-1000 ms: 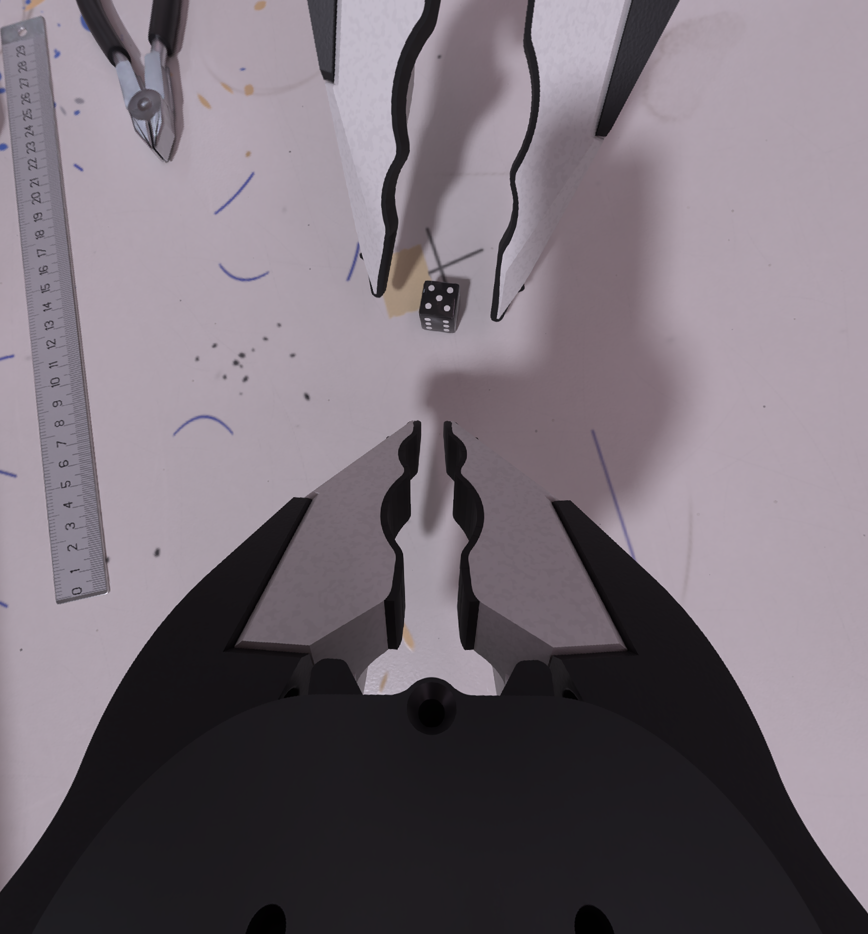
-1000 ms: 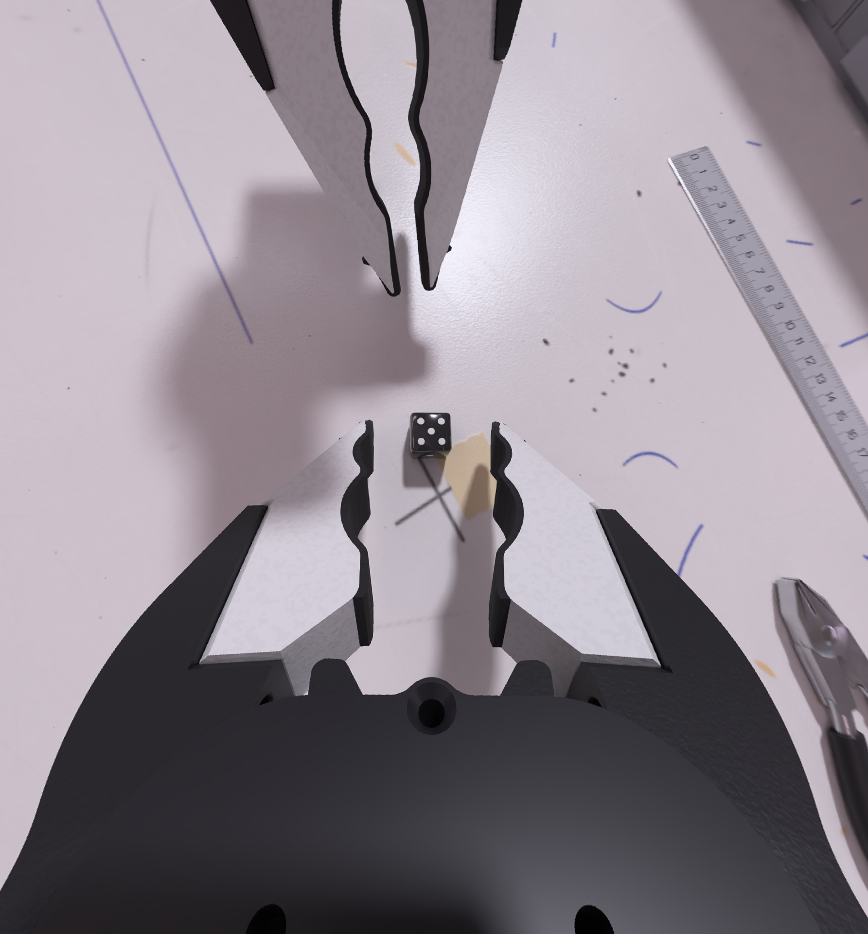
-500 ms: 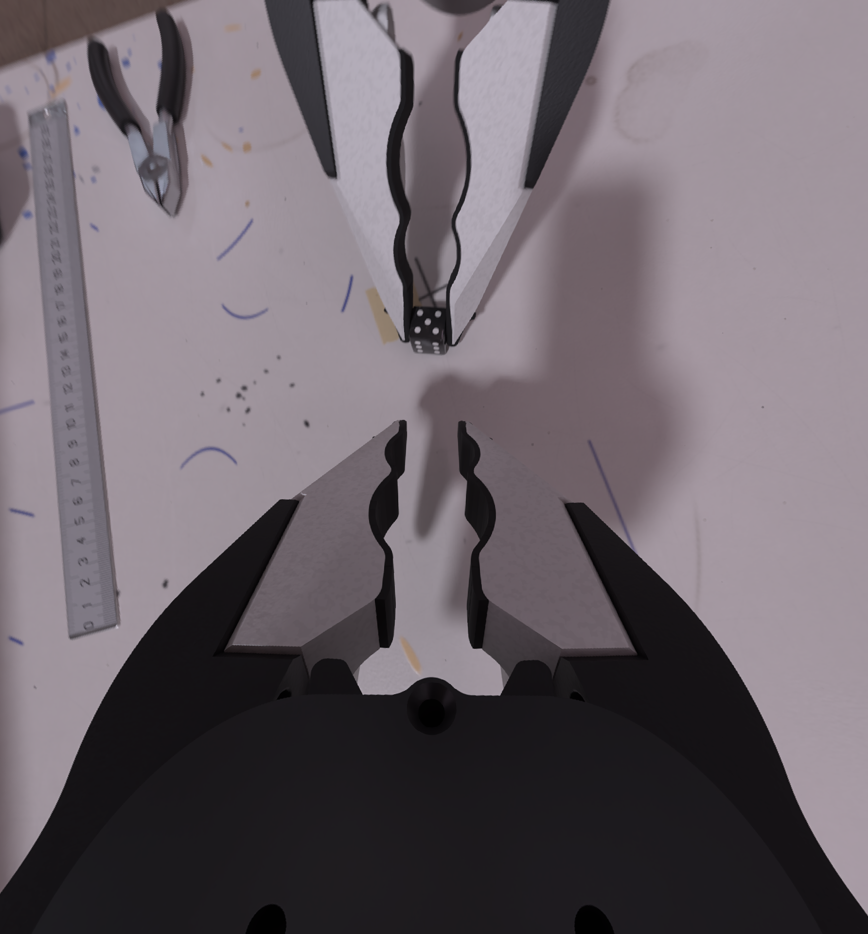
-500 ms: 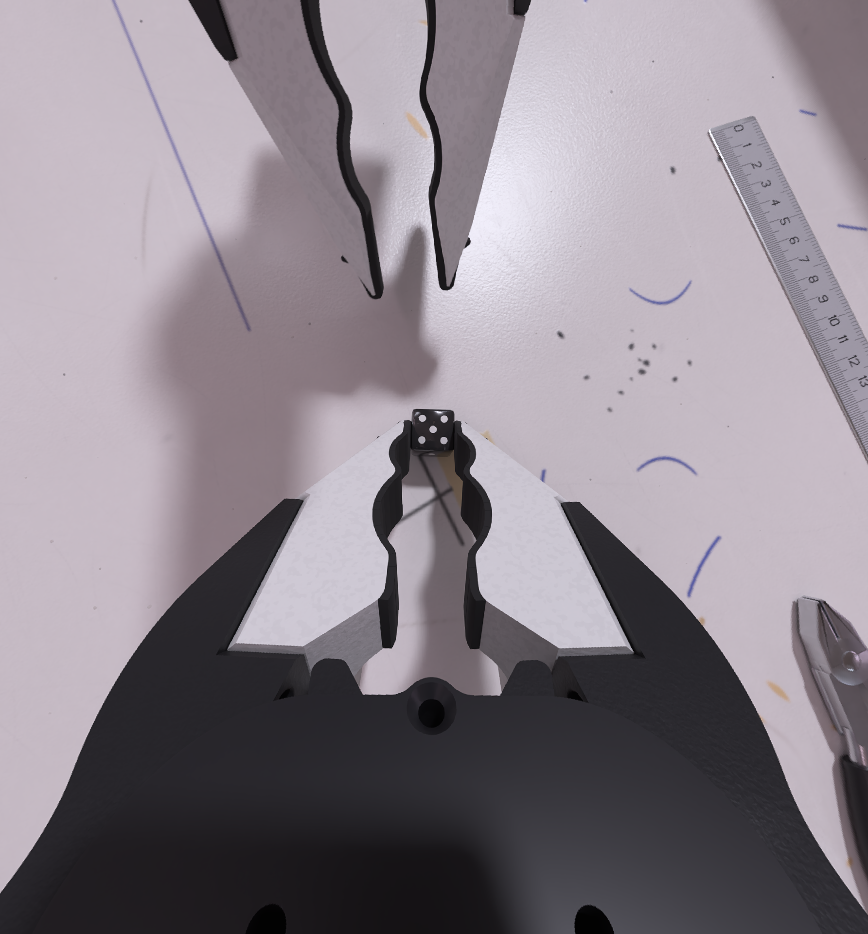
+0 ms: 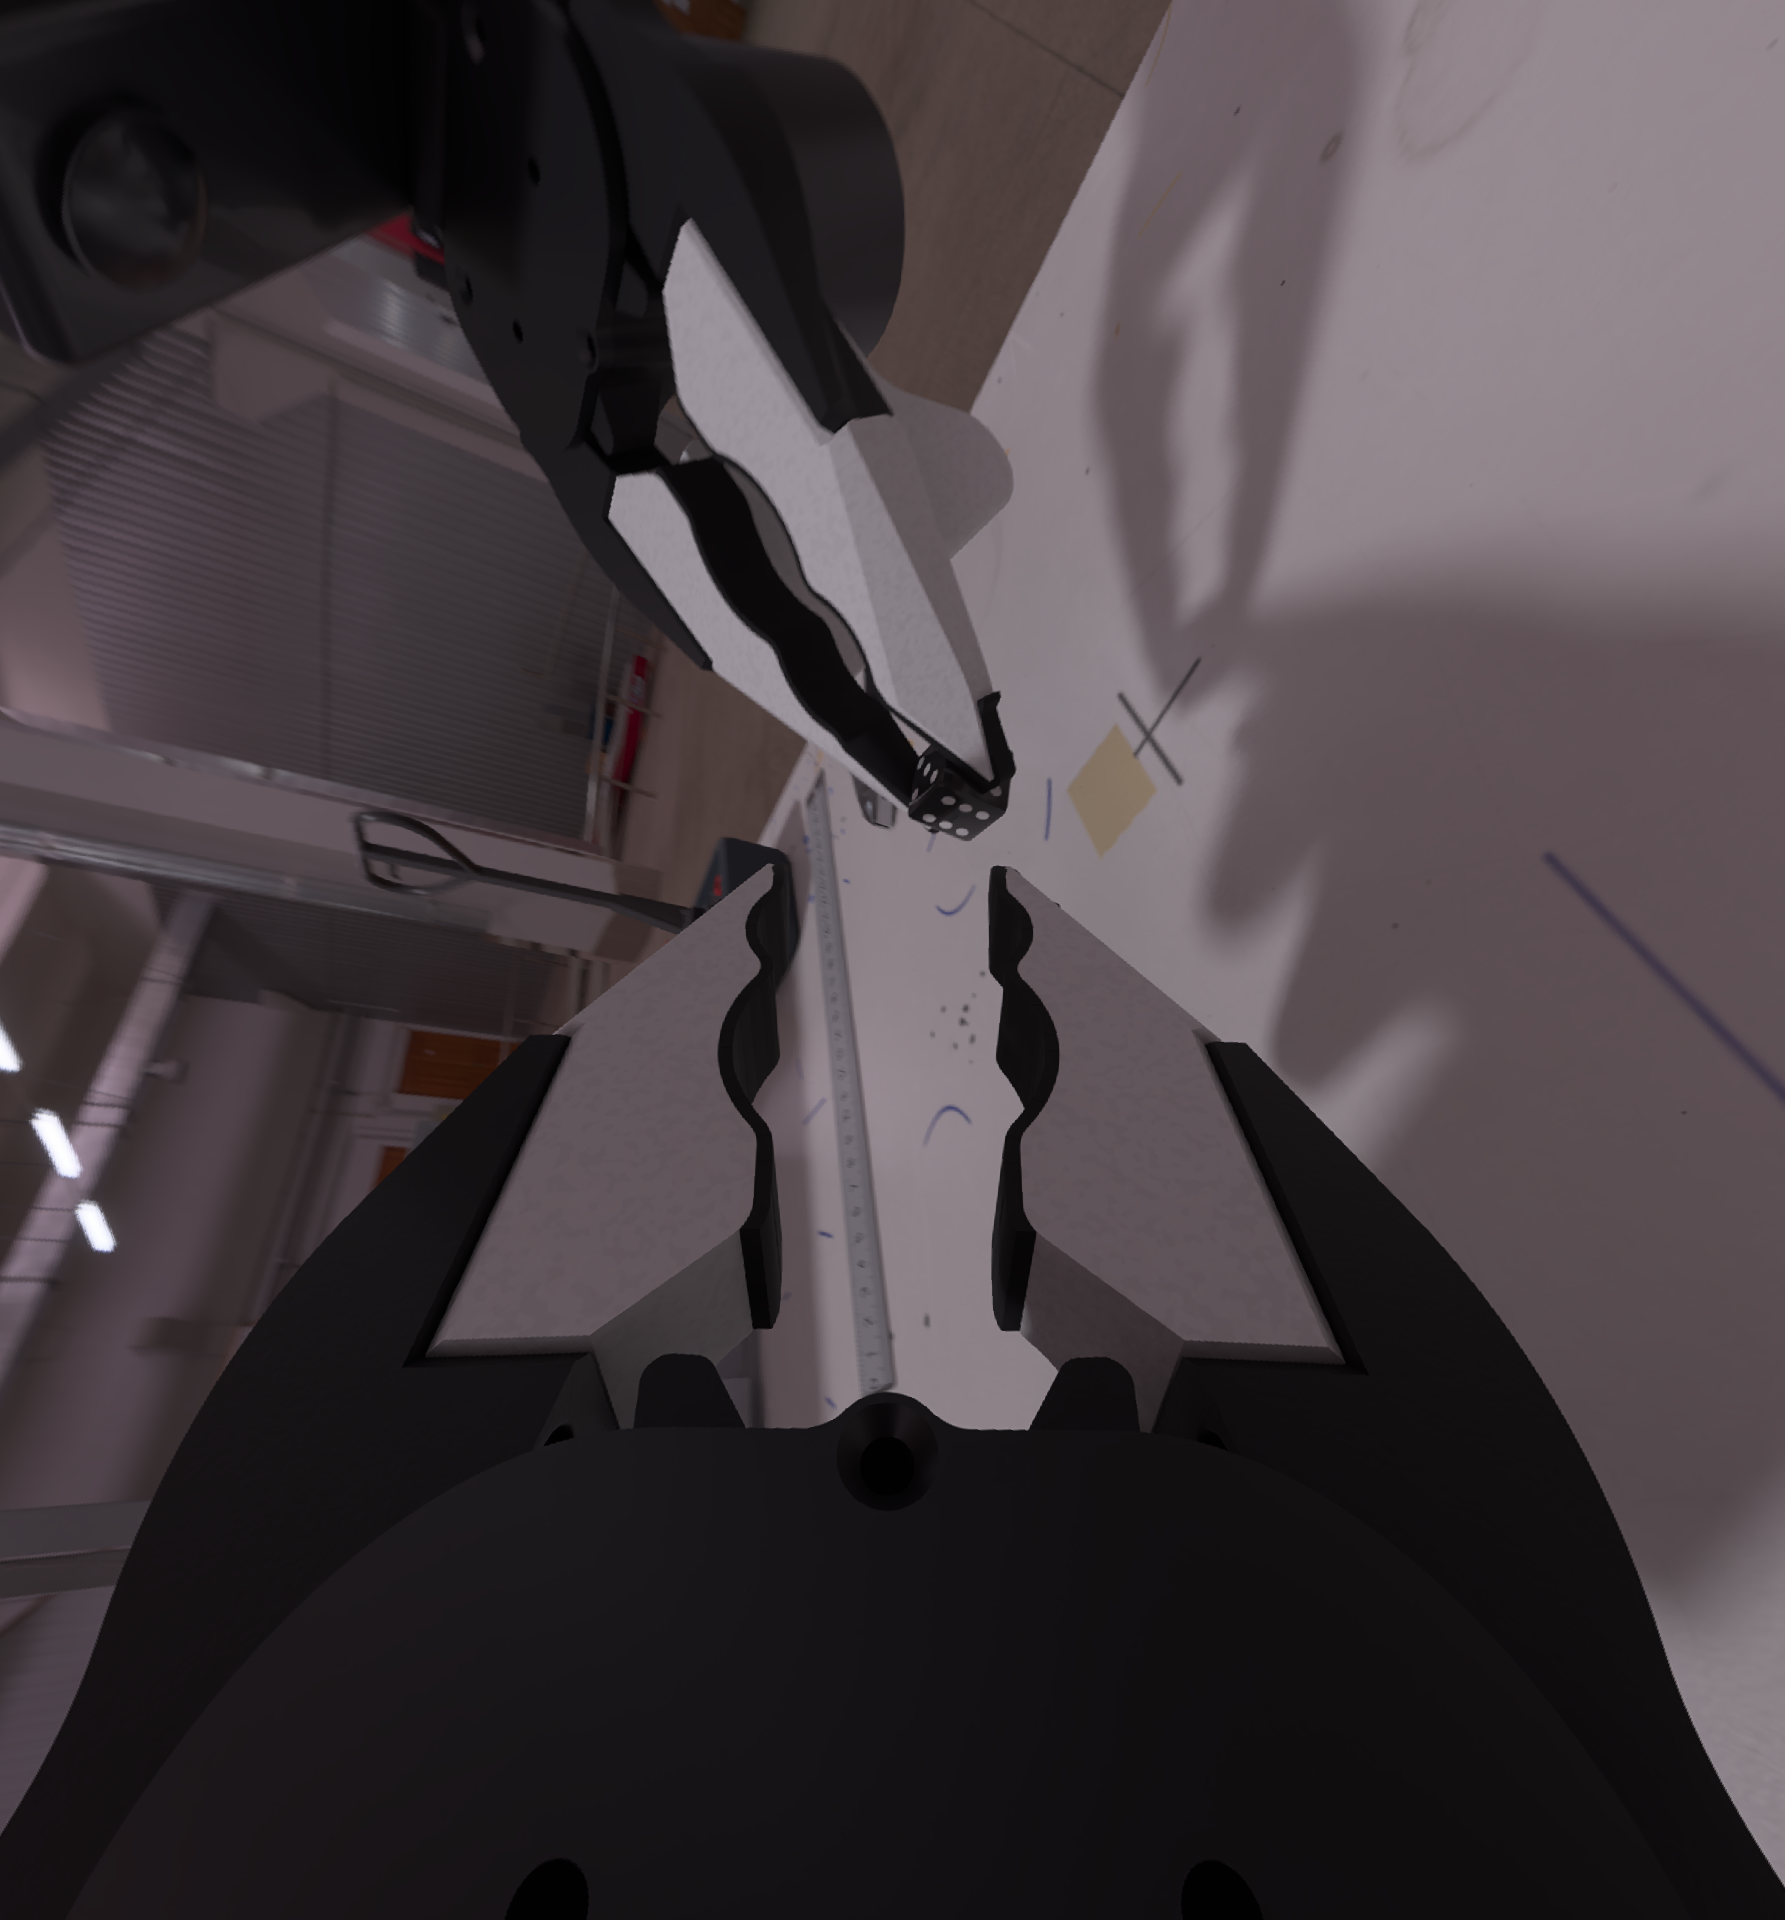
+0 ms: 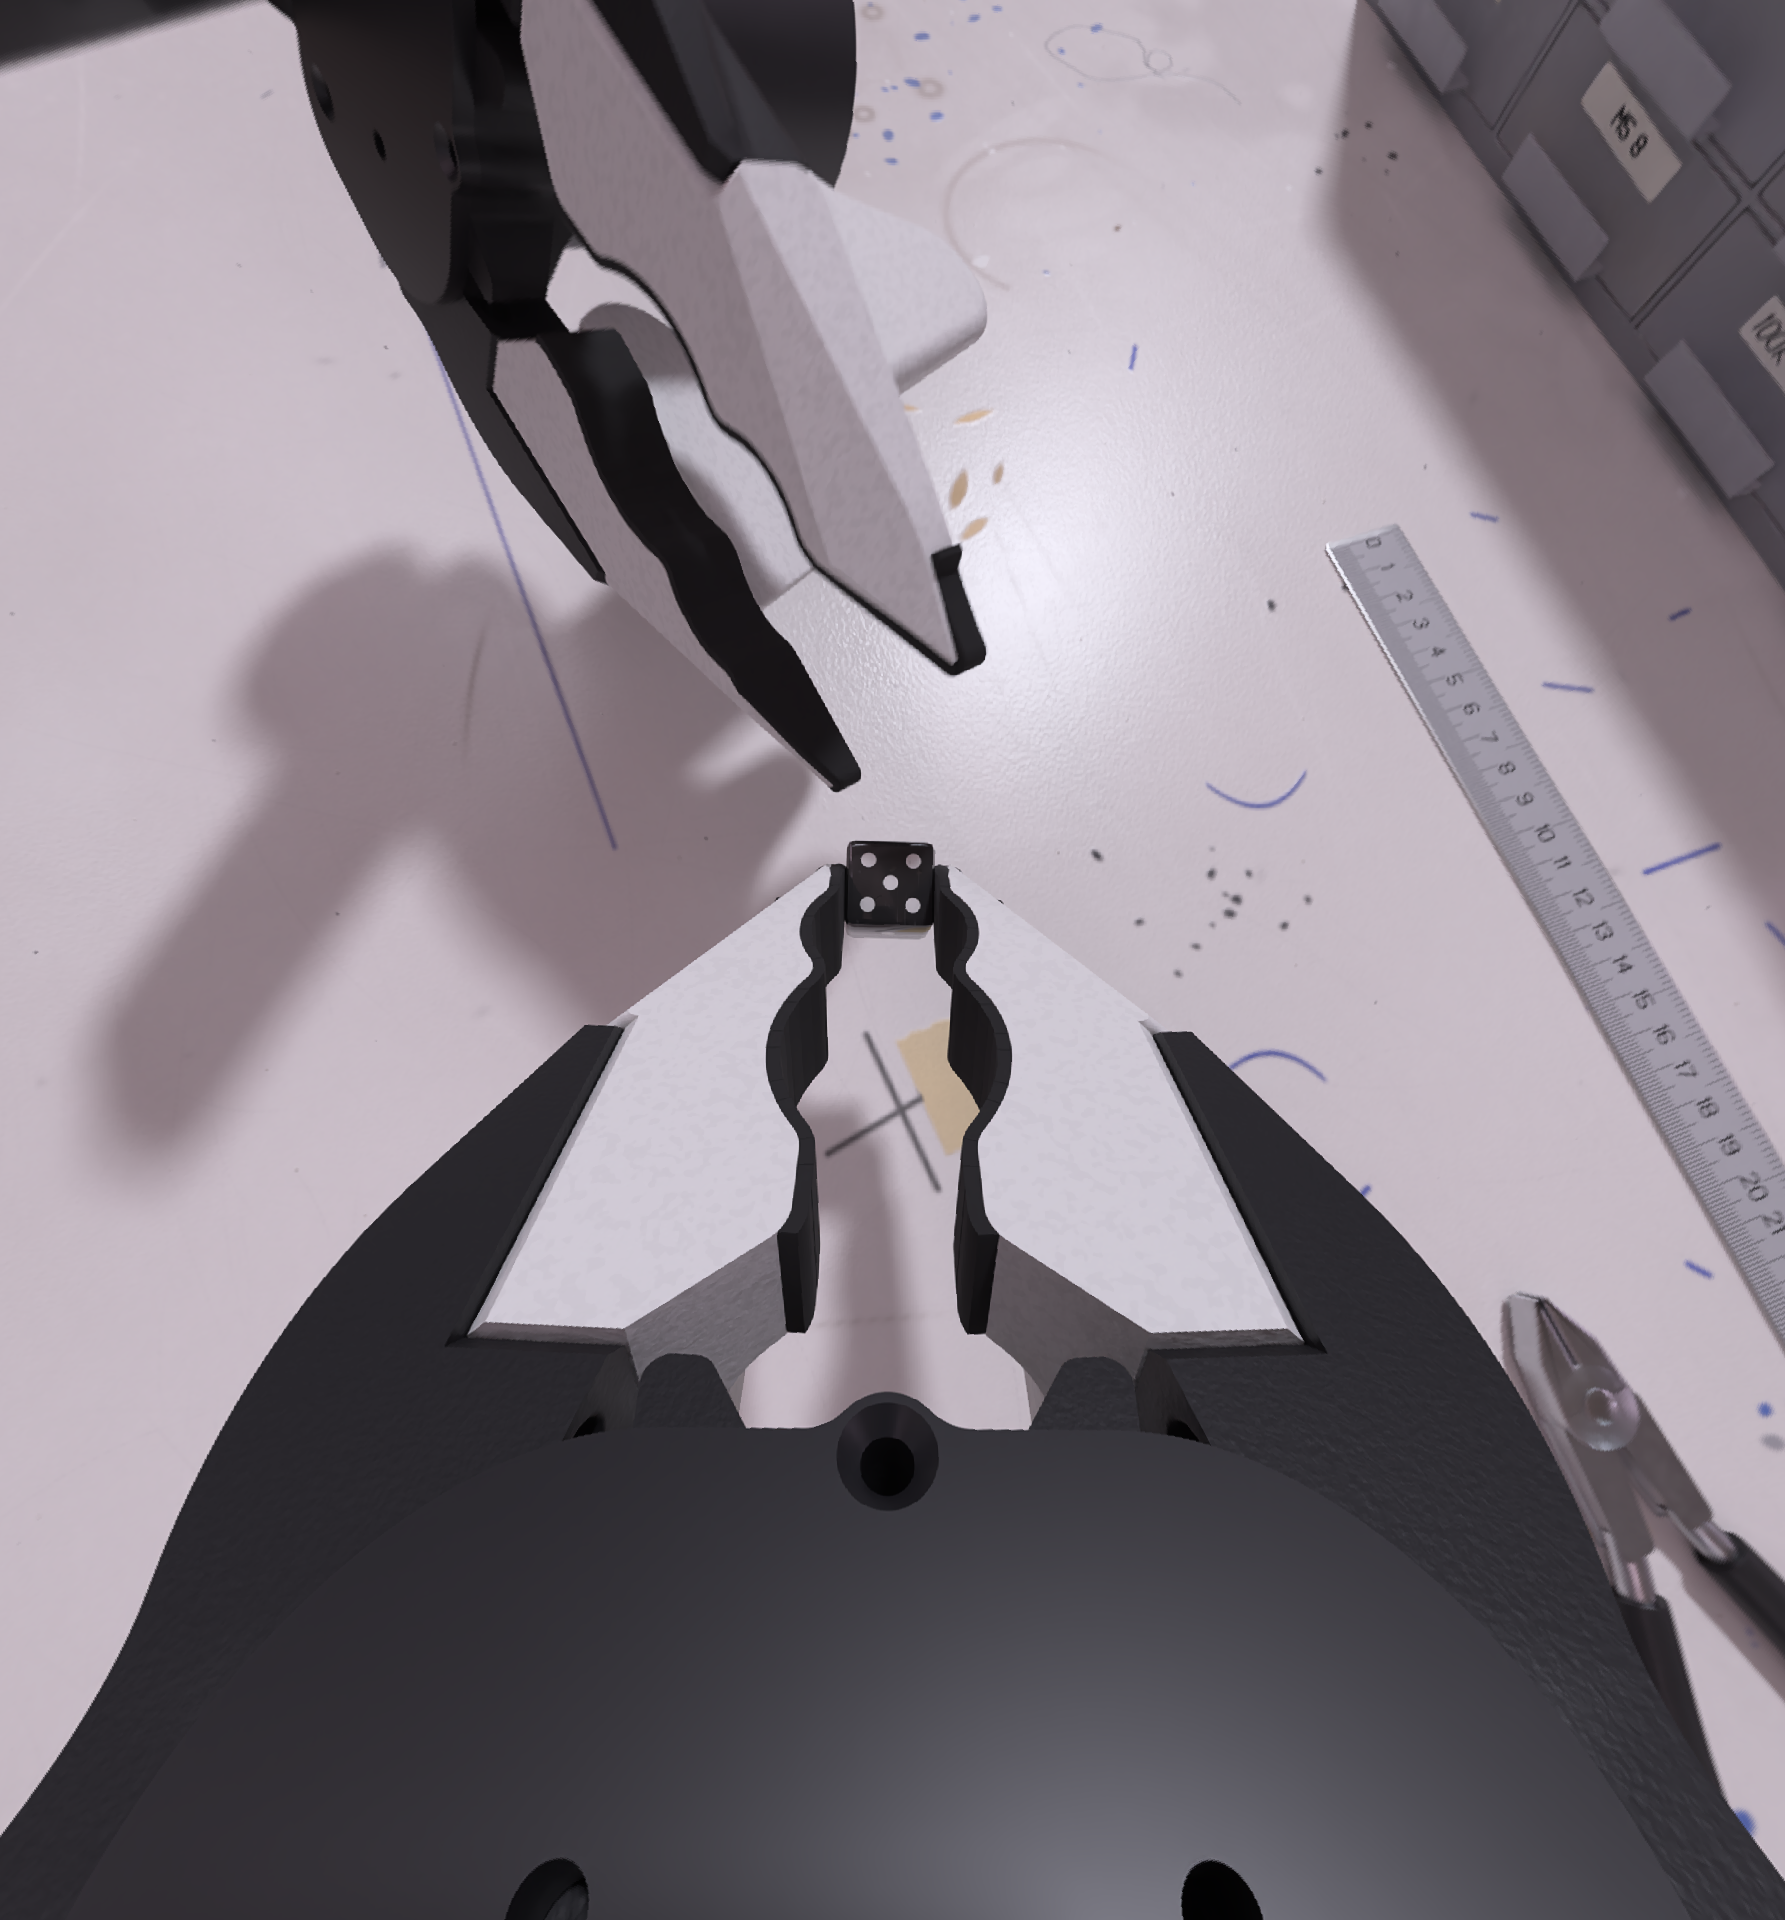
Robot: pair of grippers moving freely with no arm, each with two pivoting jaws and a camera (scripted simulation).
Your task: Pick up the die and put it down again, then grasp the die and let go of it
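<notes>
The die [image 6: 889,883] is black with white pips. My right gripper [image 6: 889,878] is shut on it at the fingertips and holds it above the white table. In the left wrist view the die [image 5: 955,805] shows in the right gripper's tips, just beyond my left gripper [image 5: 883,883]. The left gripper is open, empty and rolled on its side. In the right wrist view the left gripper [image 6: 909,717] hangs just beyond the die, jaws apart. A pencilled cross and a tan patch [image 6: 935,1081] lie on the table below the right fingers.
A steel ruler [image 6: 1615,925] lies to the right on the table, with pliers [image 6: 1646,1475] at its near end. A grey drawer cabinet [image 6: 1698,208] stands at the far right. In the left wrist view the table edge [image 5: 1075,312], shelving and a wall show to the left.
The right gripper, shut on the die, has lifted it off the table. The left gripper has opened wider, risen and rolled onto its side near the die.
</notes>
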